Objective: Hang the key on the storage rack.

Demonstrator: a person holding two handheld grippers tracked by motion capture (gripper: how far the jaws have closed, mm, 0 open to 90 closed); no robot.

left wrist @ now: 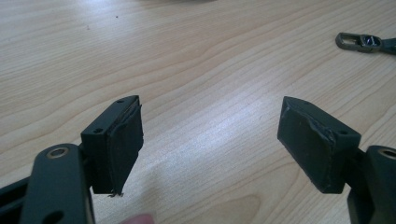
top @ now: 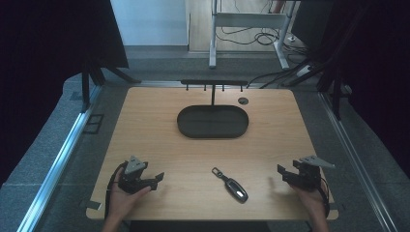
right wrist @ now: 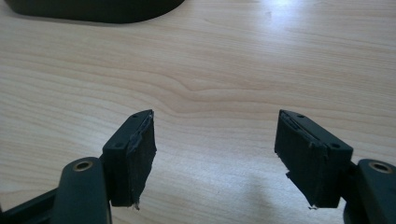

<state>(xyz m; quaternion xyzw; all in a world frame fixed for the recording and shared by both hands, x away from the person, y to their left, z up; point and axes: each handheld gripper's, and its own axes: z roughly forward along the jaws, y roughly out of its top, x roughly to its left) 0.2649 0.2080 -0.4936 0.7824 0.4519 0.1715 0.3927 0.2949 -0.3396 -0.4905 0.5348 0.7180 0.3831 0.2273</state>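
I see my left gripper [top: 153, 180] jaws wide apart, frayed black rubber pads [left wrist: 125, 149], nothing between. Right gripper [top: 284, 173] jaws likewise spread, empty. Between both, on the pale woodgrain table [top: 159, 125], lies a glossy dark key fob [top: 236, 189] with metal clip. Farther back, a matte black oval tray [top: 212, 122].

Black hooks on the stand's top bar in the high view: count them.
4. The short black hooks hang in a row under the thin black bar above the dark oval tray: at and. They are tiny; others may be hidden.
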